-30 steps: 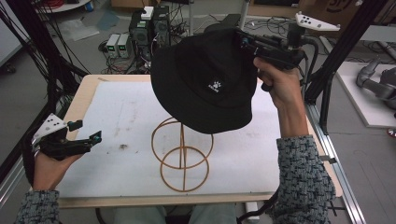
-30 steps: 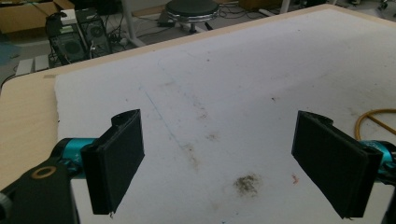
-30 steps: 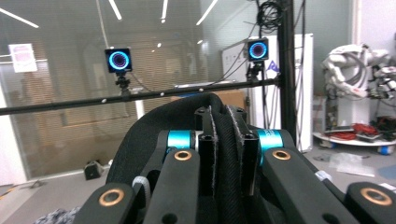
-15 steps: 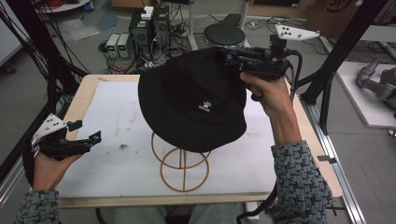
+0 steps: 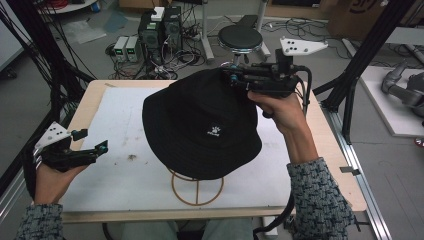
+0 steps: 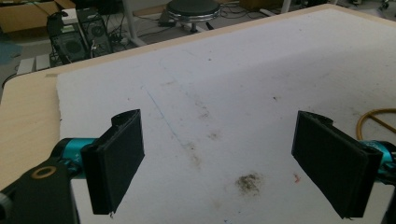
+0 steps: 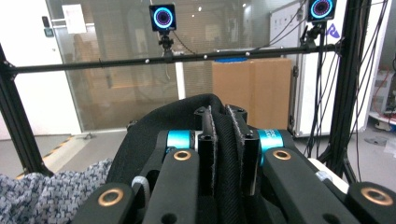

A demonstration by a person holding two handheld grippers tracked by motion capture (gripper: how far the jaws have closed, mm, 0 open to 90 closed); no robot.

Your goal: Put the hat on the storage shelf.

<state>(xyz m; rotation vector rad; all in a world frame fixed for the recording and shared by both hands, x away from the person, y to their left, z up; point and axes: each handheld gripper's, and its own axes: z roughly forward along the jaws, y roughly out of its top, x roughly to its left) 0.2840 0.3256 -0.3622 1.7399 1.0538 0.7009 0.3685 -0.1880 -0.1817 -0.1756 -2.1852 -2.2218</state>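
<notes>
A black bucket hat (image 5: 200,127) with a small white logo hangs tilted over a brown wire stand (image 5: 197,188) on the white mat. My right gripper (image 5: 231,77) is shut on the hat's brim at its far right edge; in the right gripper view the black fabric (image 7: 227,140) is pinched between the two jaws. The hat's lower brim hides the top of the stand. My left gripper (image 5: 90,141) is held at the table's left edge, open, with nothing between its pads (image 6: 119,158); a piece of the stand's ring (image 6: 376,119) shows at the right of the left gripper view.
The white mat (image 5: 120,120) covers a wooden table (image 5: 87,107) and carries dirt marks (image 5: 131,157). Behind the table stand a round stool (image 5: 241,37), boxes of electronics (image 5: 150,35) and cables. Black frame posts (image 5: 357,75) rise at the right.
My right gripper has carried the hat leftward and down, from beside the stand to over it, so the stand's upper ring is now covered. The left gripper has stayed in place.
</notes>
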